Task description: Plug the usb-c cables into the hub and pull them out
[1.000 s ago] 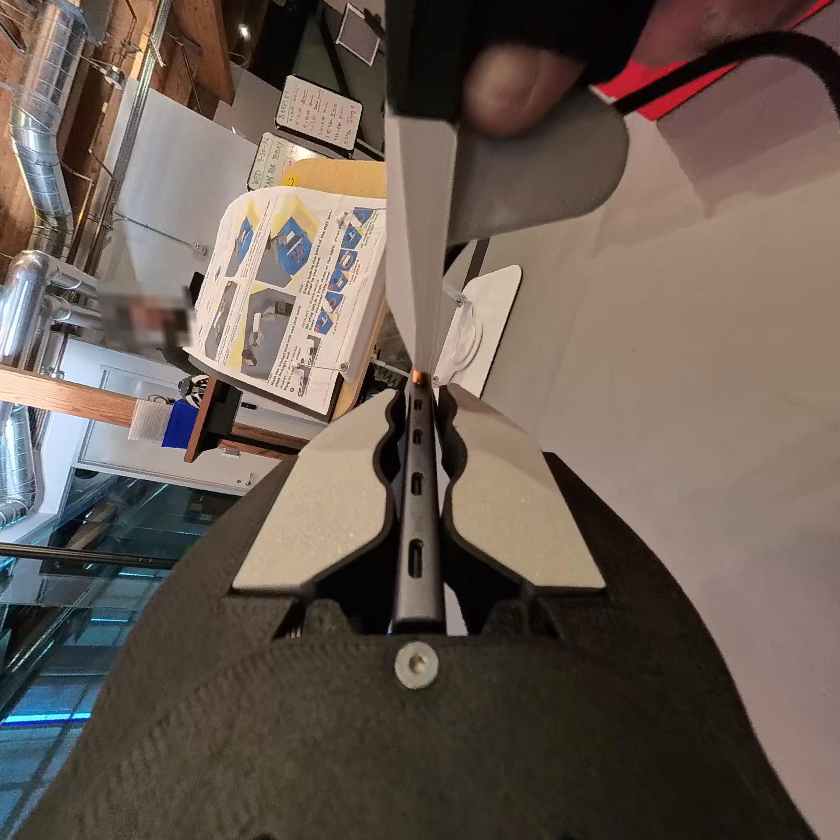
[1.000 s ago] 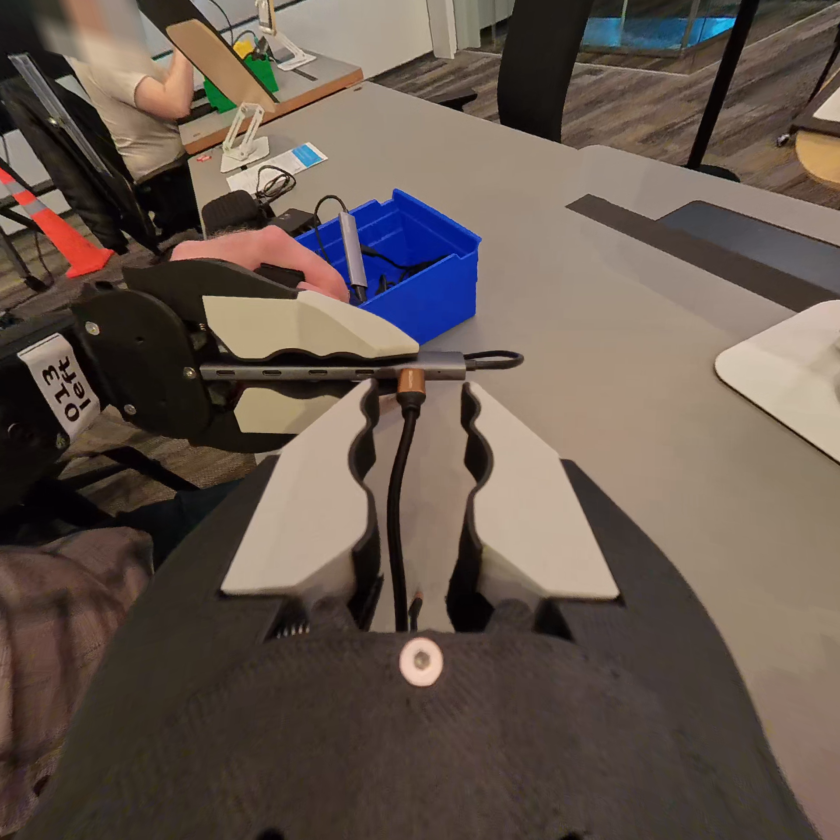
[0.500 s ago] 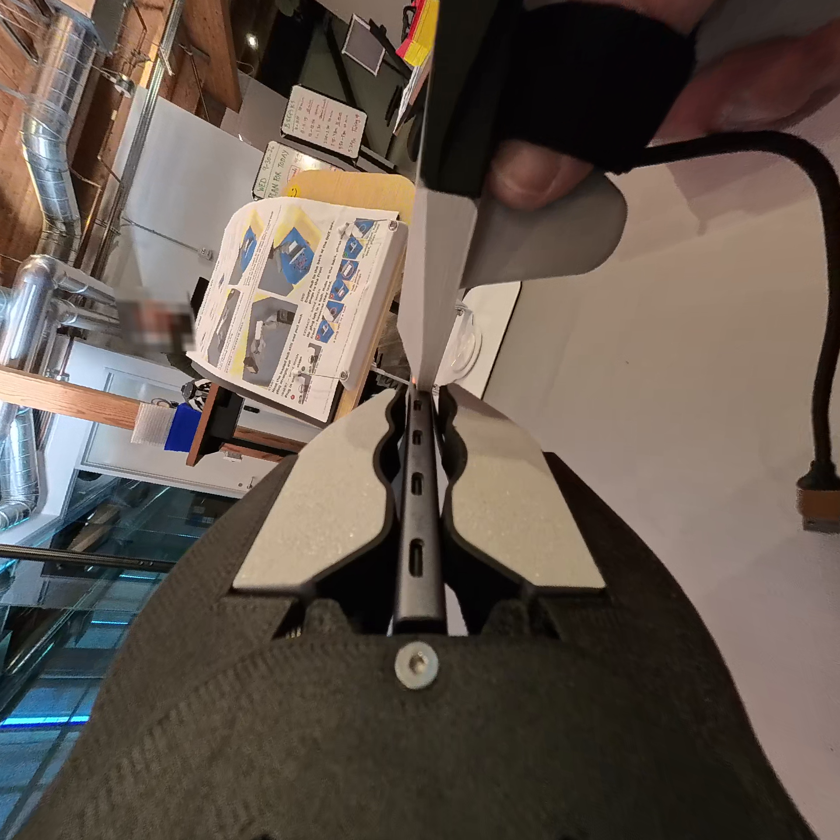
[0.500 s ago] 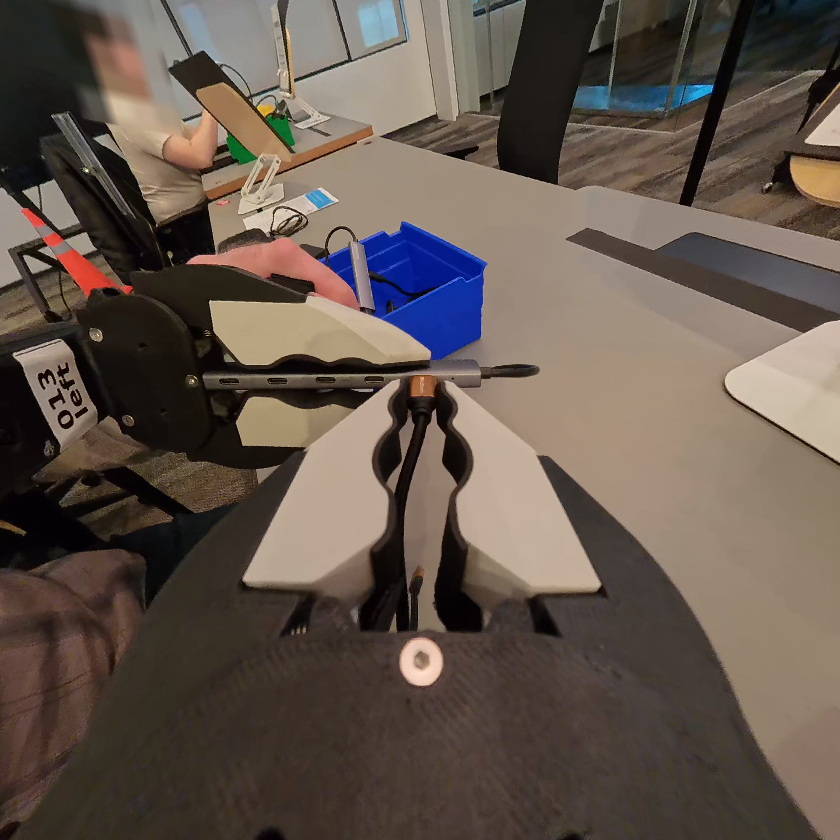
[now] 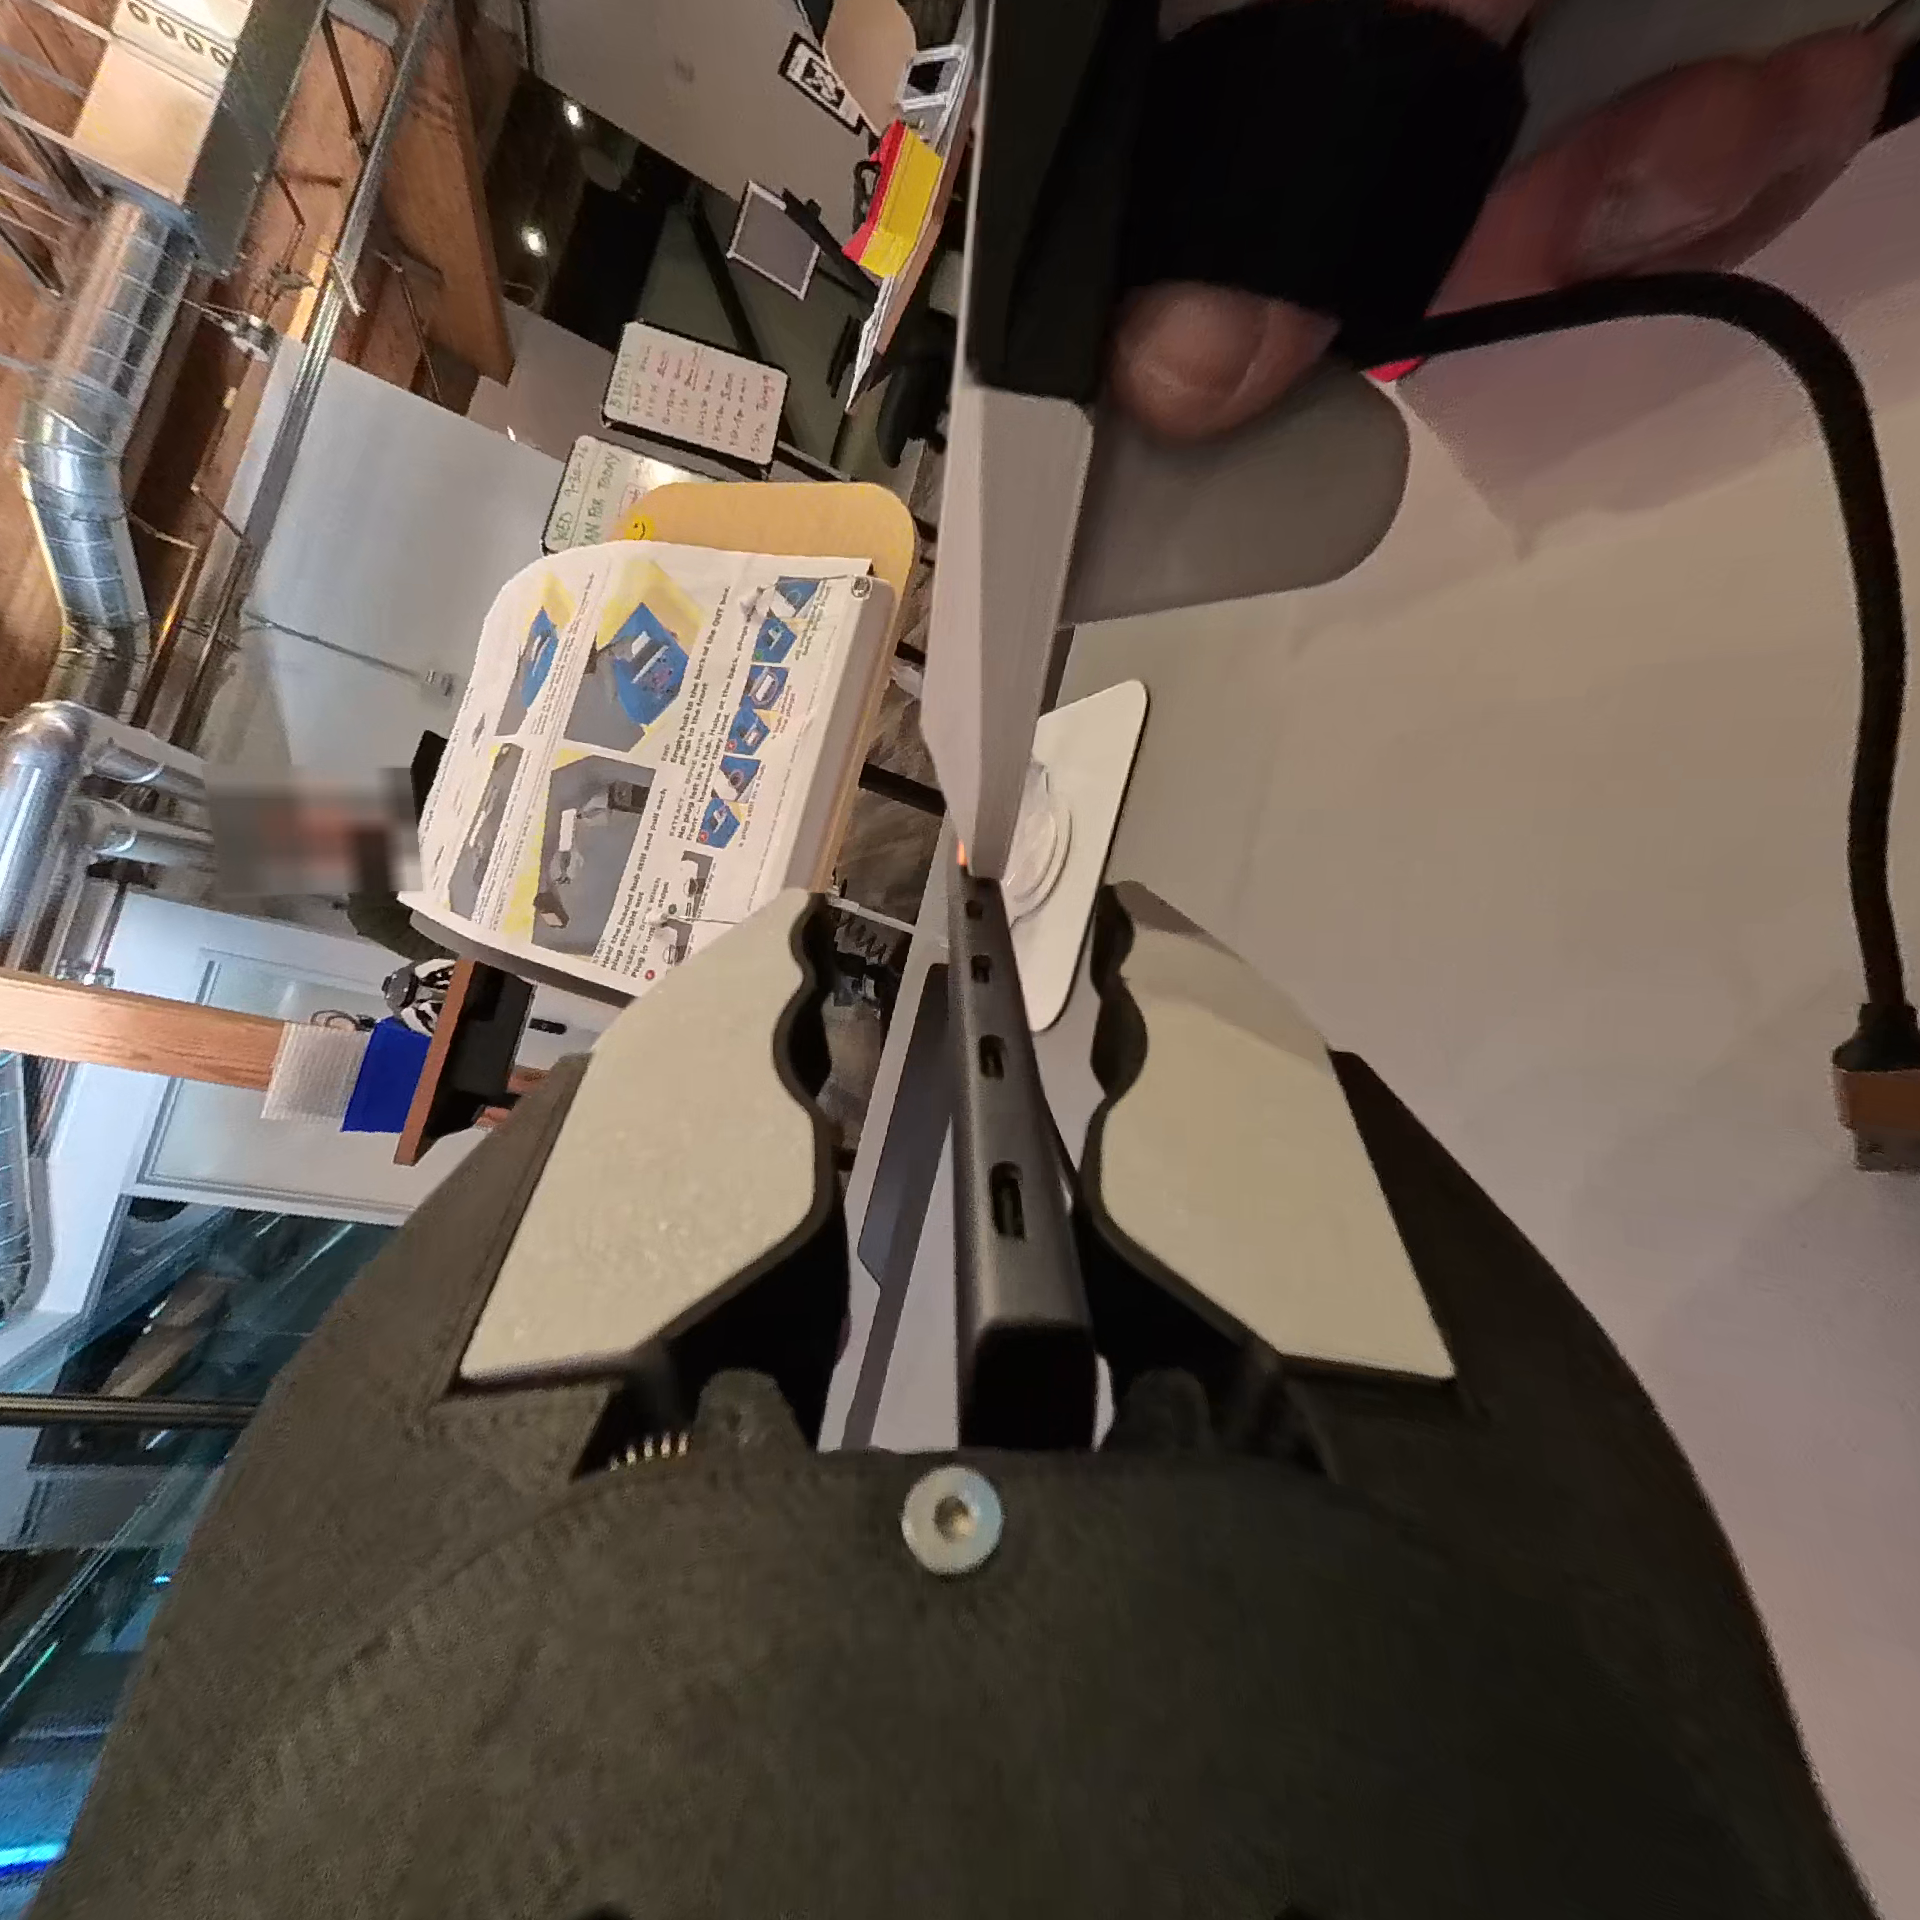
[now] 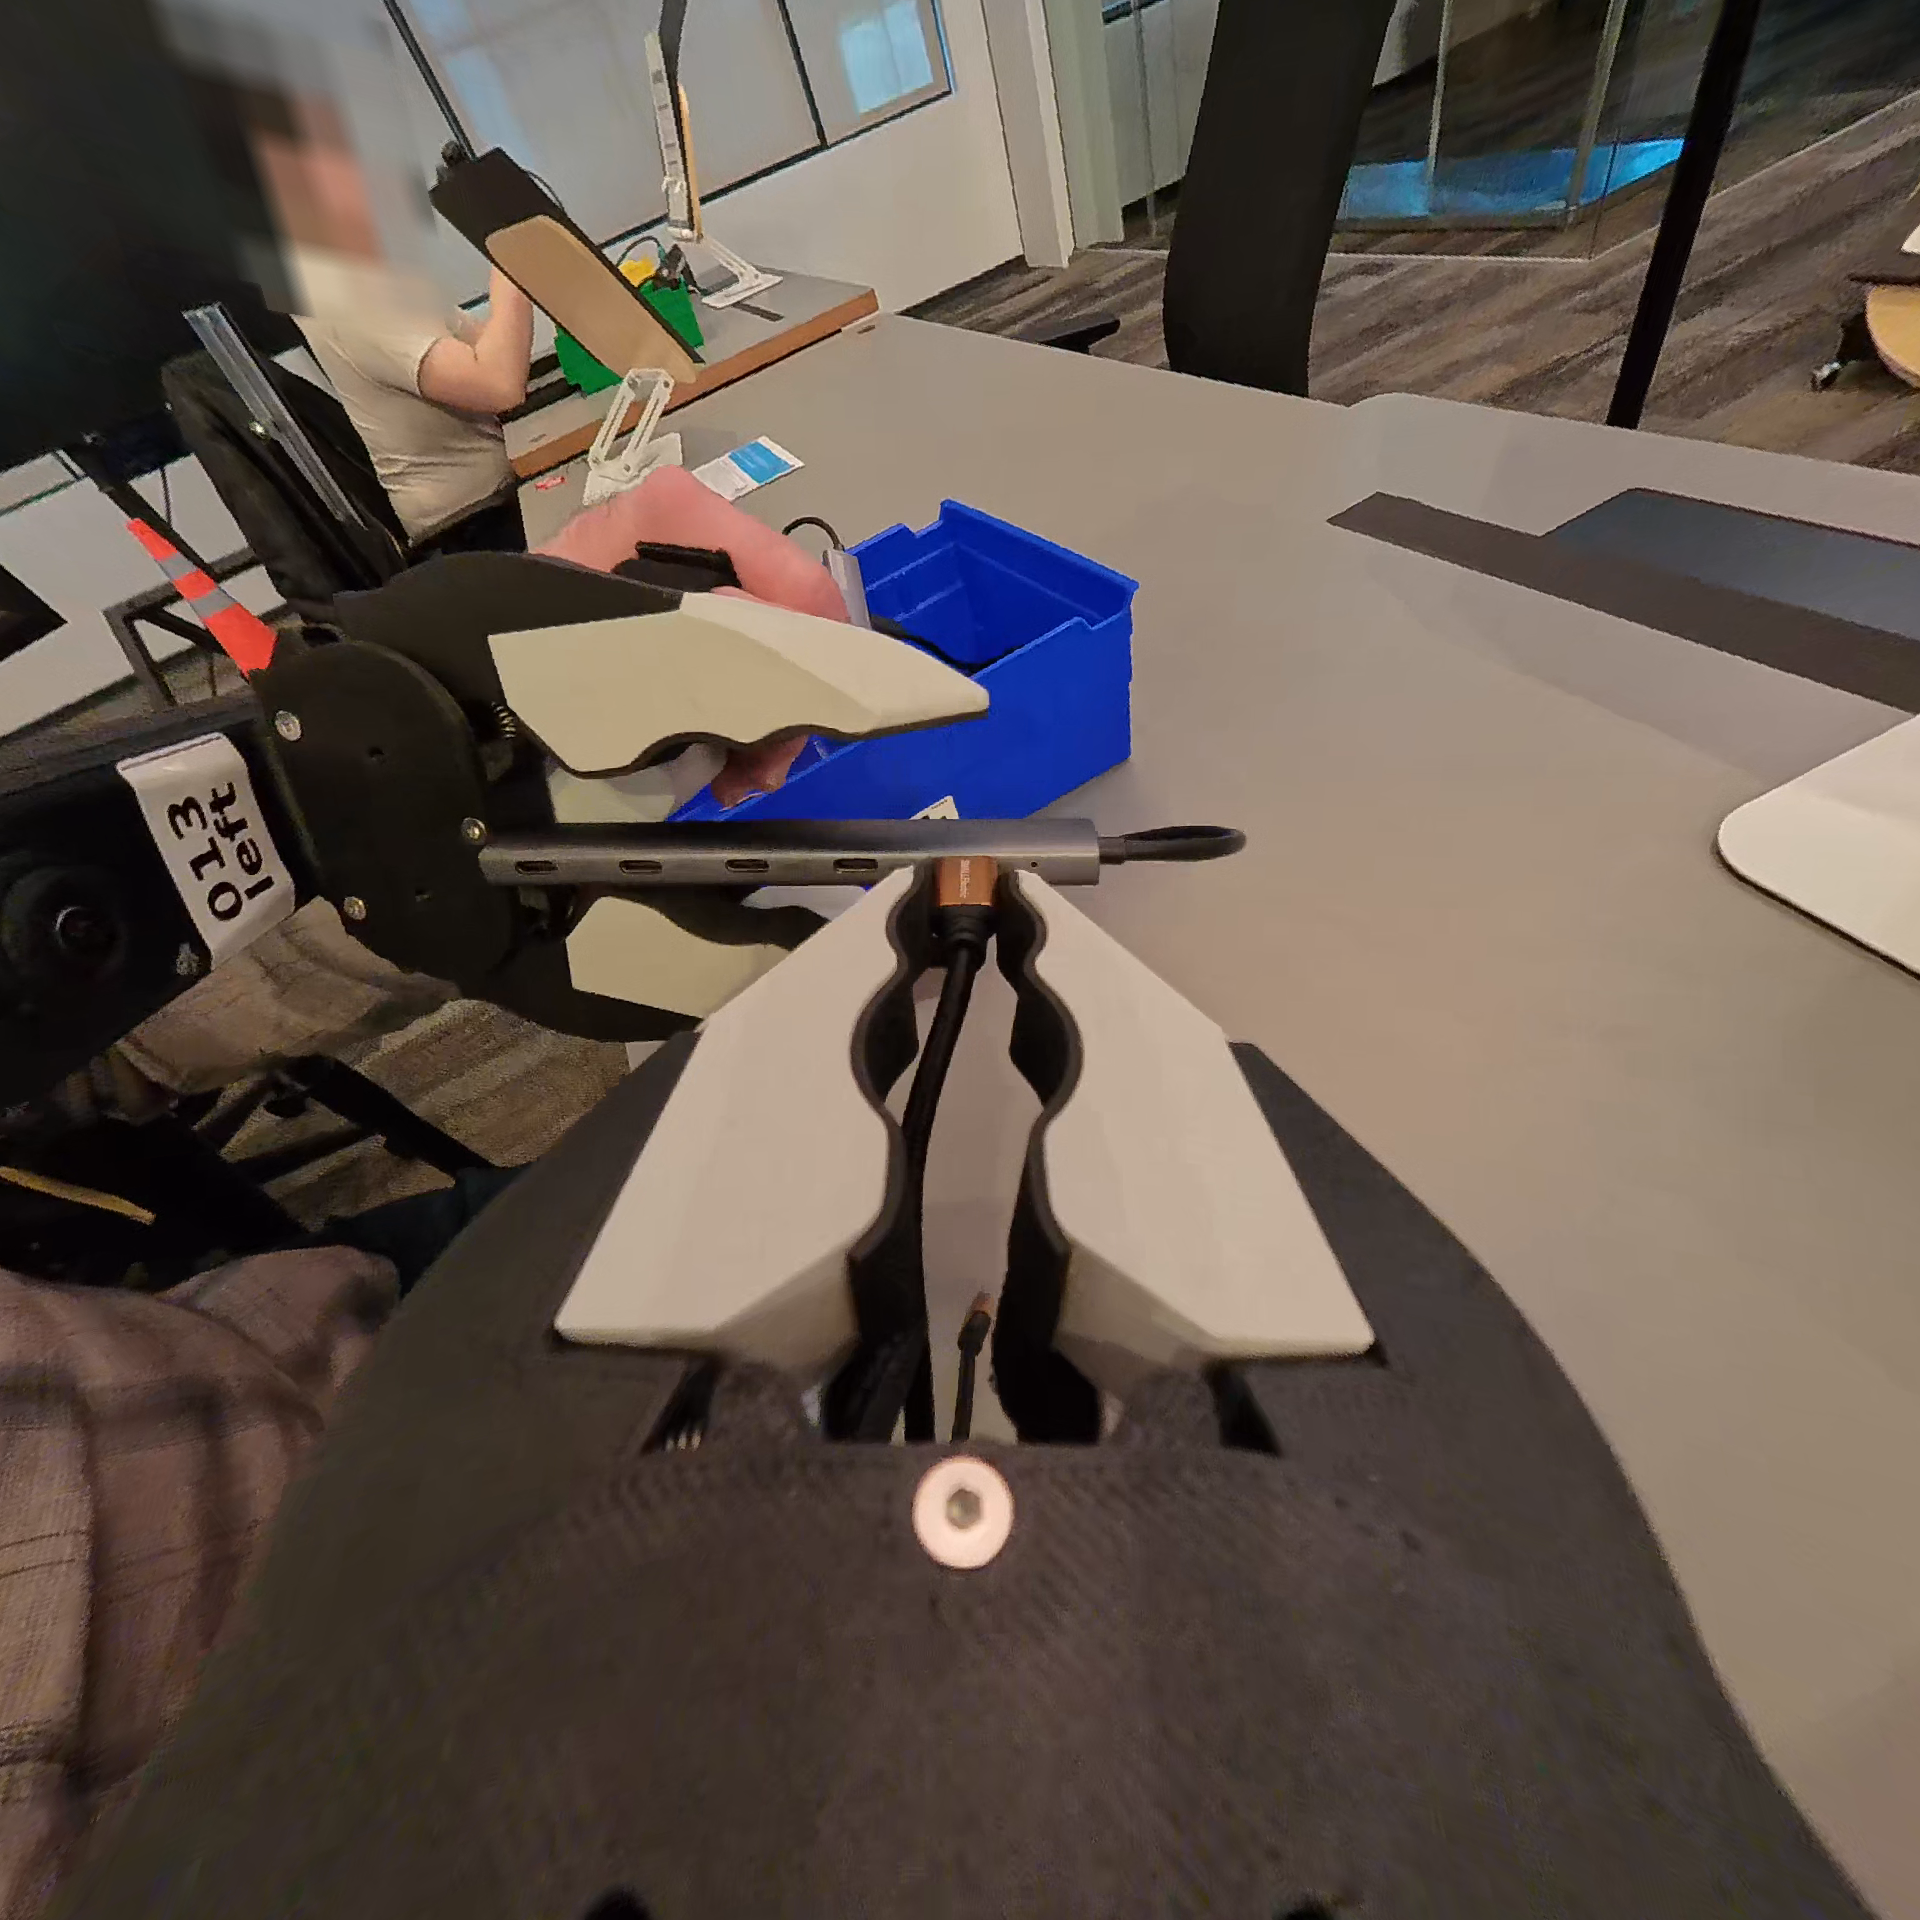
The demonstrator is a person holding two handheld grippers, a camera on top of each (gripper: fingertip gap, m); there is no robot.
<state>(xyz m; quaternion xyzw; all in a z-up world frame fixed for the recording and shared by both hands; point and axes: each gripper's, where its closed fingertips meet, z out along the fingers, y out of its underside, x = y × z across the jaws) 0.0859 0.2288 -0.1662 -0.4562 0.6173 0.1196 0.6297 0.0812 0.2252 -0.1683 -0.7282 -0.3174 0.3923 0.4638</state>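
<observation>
Hub (image 6: 790, 857) in spread left tool (image 5: 956, 977) | right tool (image 6: 961, 899) pinches cable plug (image 6: 966, 883)

Even, bright indoor light, soft faint shadows on the grey table (image 6: 1455, 727), wide-angle bending toward the edges, nearest gripper bodies blurred below the table, background beyond it slightly soft.

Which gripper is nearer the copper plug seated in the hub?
Right. The right gripper has its fingertips either side of the copper plug; the left gripper brackets the hub farther along, jaws open.
</observation>
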